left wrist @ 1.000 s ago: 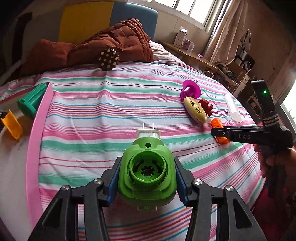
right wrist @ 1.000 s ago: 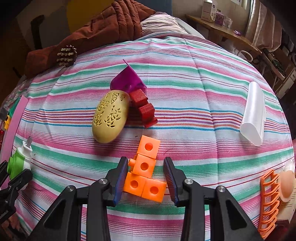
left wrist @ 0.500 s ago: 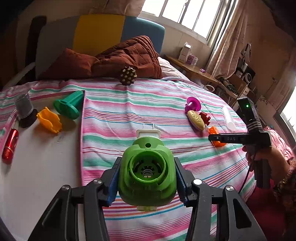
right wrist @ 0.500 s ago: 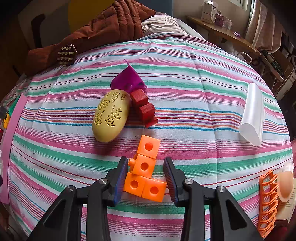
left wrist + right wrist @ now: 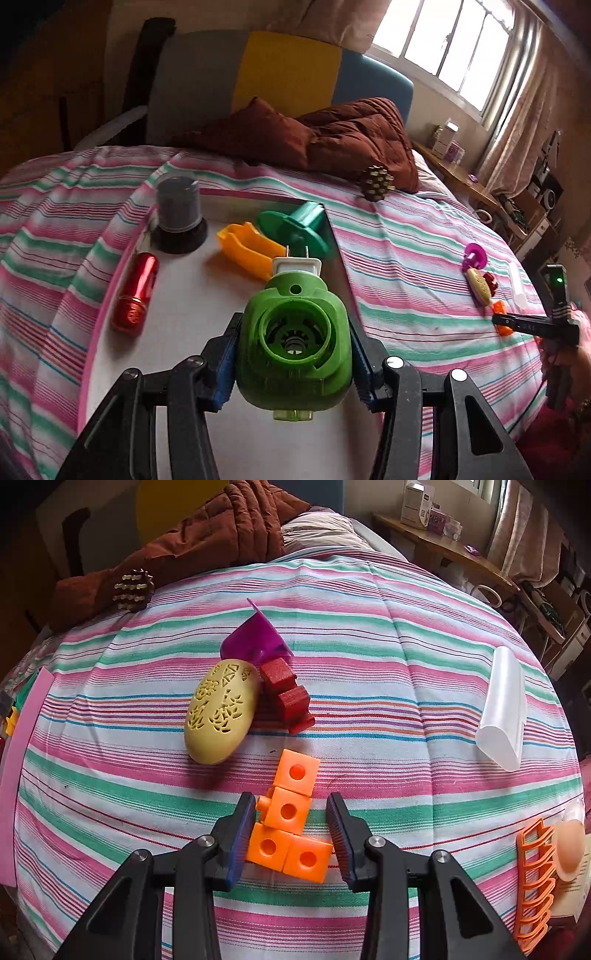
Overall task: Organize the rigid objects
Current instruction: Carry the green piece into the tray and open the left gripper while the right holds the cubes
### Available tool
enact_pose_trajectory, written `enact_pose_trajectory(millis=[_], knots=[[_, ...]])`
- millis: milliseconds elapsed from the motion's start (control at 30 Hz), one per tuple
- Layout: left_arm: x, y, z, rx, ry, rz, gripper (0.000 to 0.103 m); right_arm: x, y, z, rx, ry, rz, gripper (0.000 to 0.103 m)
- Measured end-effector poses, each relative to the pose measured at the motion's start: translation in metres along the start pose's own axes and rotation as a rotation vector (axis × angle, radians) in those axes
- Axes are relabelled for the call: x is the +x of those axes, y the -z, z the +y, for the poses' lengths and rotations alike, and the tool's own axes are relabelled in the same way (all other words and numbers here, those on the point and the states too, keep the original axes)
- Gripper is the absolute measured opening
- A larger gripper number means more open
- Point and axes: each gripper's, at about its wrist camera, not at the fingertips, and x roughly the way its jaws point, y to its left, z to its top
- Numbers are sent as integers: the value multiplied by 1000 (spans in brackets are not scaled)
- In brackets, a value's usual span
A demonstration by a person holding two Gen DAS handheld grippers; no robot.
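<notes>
Striped bedding [image 5: 369,635] in pink, green and white covers the bed, with a brown quilt [image 5: 332,136] bunched at its head below a bright window [image 5: 443,44]. On the left of the bed lies a white board [image 5: 184,295] with a pink edge, and it carries a red metallic cylinder [image 5: 135,291], a grey jar [image 5: 179,218], a yellow scoop-like piece [image 5: 247,249] and a green spool [image 5: 295,225].

Above that board the left gripper [image 5: 293,350] is clamped on a green plug-in device [image 5: 293,343]: both blue pads press its sides, its round opening faces the camera, and its white plug end with two metal prongs points away toward the yellow piece.

The right gripper [image 5: 291,827] points down at the bedding, its jaws partly apart around an orange block cluster [image 5: 291,819] that lies on the stripes. The cluster's lower two cubes sit right between the pads and seem to touch them on both sides, but whether the pads actually press cannot be told. Beyond the cluster lie a yellow egg-shaped shell [image 5: 221,712], a dark red block piece [image 5: 288,696] touching it, and a purple funnel-like piece [image 5: 255,638] just behind both. A translucent white half-tube [image 5: 504,707] lies well apart to the right, and an orange rack [image 5: 533,878] sits at the right edge.
</notes>
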Motion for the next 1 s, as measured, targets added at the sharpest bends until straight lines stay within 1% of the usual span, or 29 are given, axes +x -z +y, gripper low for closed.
enact_pose_trajectory(millis=[133, 267, 433, 600, 667, 733, 800, 833, 900, 967, 1000], knots=[[7, -4, 27, -43, -43, 15, 53, 0, 1, -1, 7, -2, -1, 40], [20, -11, 41, -35, -68, 44, 53, 0, 1, -1, 8, -4, 0, 40], [40, -21, 43, 7, -116, 97, 53, 0, 1, -1, 8, -4, -1, 40], [54, -28, 43, -7, -127, 144, 53, 0, 2, 0, 8, -3, -4, 40], [55, -31, 43, -12, -127, 146, 53, -1, 2, 1, 6, -1, -4, 40], [54, -34, 42, 7, -170, 127, 53, -1, 2, 1, 4, 0, -4, 40], [50, -34, 43, 5, -185, 112, 60, -1, 2, 1, 4, 1, -4, 40], [46, -33, 44, -8, -177, 98, 66, -1, 2, 2, 2, 3, -5, 40], [36, -28, 45, -39, -145, 66, 73, -1, 2, 2, -1, 5, -5, 40], [25, -21, 45, -59, -132, 38, 85, -1, 2, 2, -1, 5, -6, 40], [20, -17, 44, -72, -126, 27, 88, -1, 1, 2, -2, 5, -6, 40]])
